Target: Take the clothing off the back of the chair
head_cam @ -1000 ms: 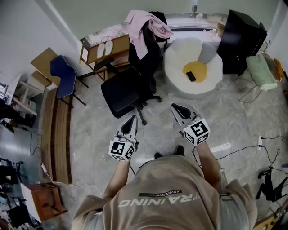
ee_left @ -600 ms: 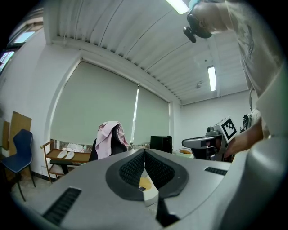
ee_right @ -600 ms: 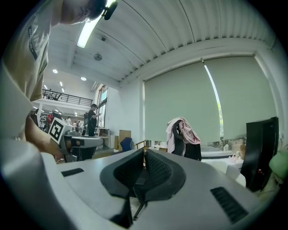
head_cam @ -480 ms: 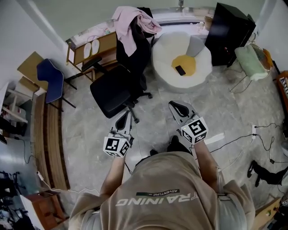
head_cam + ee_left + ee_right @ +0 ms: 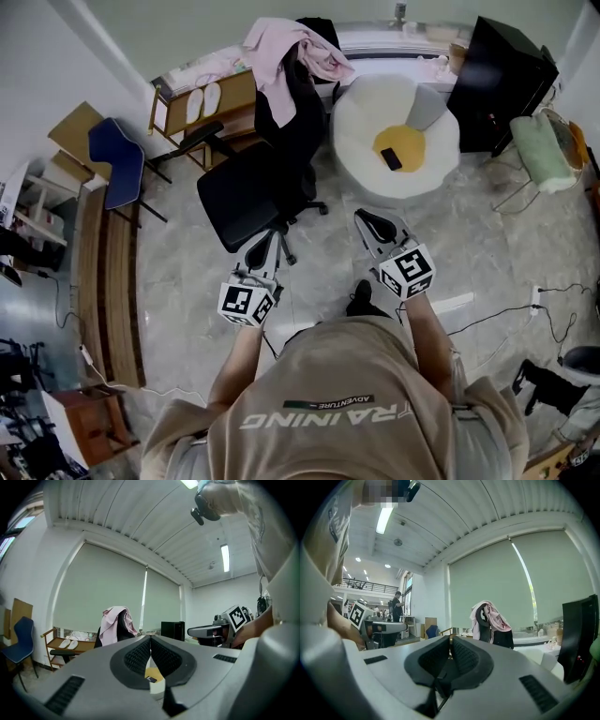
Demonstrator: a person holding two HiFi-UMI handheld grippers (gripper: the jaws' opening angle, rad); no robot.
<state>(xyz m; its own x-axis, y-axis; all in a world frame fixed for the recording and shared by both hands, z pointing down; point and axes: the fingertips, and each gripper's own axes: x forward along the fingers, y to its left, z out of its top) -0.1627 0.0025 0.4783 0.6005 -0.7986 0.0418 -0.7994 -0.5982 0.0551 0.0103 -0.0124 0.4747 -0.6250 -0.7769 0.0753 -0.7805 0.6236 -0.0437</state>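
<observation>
- The pink clothing [image 5: 281, 52] lies draped over the top of the backrest of the black office chair [image 5: 246, 192]. It hangs down on both sides of the backrest and no jaws touch it.
- The left gripper [image 5: 262, 251] is held level just in front of the chair's seat, above the chair's wheeled base and clear of it. Its jaws meet at the tips and have nothing between them.
- In the left gripper view the clothing on the chair shows a little to the left of the jaw tips, well beyond them.
- The right gripper [image 5: 371, 223] is held level to the right of the chair's seat, apart from it. Its jaws are pressed together and empty.
- In the right gripper view the chair with the clothing stands beyond the jaw tips, a little to their right.
- The person [image 5: 337, 403], in a beige shirt, stands on the floor [image 5: 450, 234] on the seat side of the chair, facing it.
- A white round seat [image 5: 441, 150] with a yellow middle stands just to the right of the chair's backrest, and a dark phone [image 5: 392, 159] lies on the yellow part.
- A wooden shelf [image 5: 236, 89] stands to the left of the chair's backrest, with a pair of pale slippers [image 5: 195, 105] on it.
- A blue chair [image 5: 114, 159] stands farther left of the office chair, beyond its armrest.
- A black cabinet [image 5: 502, 84] stands to the right of the office chair, past the white round seat.
</observation>
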